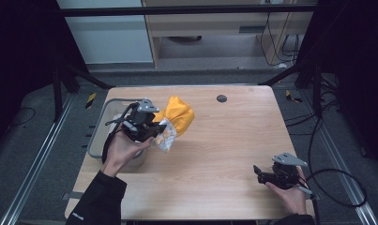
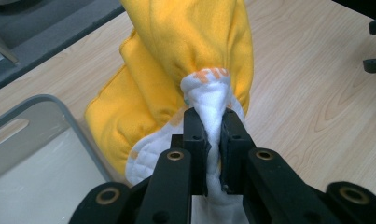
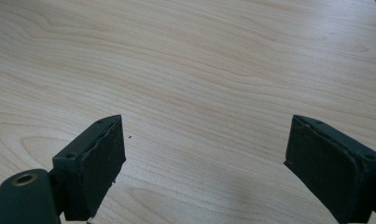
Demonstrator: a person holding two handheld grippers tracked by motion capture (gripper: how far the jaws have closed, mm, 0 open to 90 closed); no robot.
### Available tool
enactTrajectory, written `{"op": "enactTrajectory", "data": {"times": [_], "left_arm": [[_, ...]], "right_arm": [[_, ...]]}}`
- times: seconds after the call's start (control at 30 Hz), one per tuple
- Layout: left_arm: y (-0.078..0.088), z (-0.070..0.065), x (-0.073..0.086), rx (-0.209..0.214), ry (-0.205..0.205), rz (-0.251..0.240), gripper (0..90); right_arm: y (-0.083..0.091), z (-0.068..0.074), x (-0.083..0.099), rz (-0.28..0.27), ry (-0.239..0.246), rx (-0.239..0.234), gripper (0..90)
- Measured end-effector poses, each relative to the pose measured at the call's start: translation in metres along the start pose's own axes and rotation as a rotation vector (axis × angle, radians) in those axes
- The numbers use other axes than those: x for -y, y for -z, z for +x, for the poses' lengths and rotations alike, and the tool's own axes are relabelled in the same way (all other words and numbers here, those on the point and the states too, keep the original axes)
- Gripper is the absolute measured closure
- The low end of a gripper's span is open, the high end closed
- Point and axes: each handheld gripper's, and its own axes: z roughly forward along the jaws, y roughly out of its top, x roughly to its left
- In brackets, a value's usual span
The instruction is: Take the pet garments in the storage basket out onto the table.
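A yellow cloth with a white patterned lining (image 1: 178, 117) hangs over the left half of the wooden table. My left gripper (image 1: 157, 132) is shut on its white edge, beside the grey bin. In the left gripper view the white fabric (image 2: 212, 105) is pinched between the two black jaws (image 2: 213, 122) and the yellow part (image 2: 176, 60) drapes beyond them. My right gripper (image 1: 258, 172) rests low near the table's front right, held by a hand. In the right gripper view its jaws (image 3: 204, 149) stand wide open over bare wood, with nothing between them.
A grey plastic bin (image 1: 101, 126) stands at the table's left edge; its rim (image 2: 59, 105) shows close beside the cloth. A small dark round spot (image 1: 221, 98) lies near the table's far edge. The table (image 1: 224, 140) has metal rails and cables around it.
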Motion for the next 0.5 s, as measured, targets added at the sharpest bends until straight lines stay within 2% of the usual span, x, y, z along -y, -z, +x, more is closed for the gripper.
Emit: {"op": "enactTrajectory", "data": {"times": [0.2,0.5], "left_arm": [[-0.011,-0.009,-0.002,0.019,-0.024,0.005,83.1],[-0.029,-0.019,-0.001,0.049,-0.035,0.023,83.1]], "right_arm": [[0.000,0.000,0.000,0.003,-0.002,0.001,11.7],[0.000,-0.001,0.001,-0.002,0.001,0.006,11.6]]}}
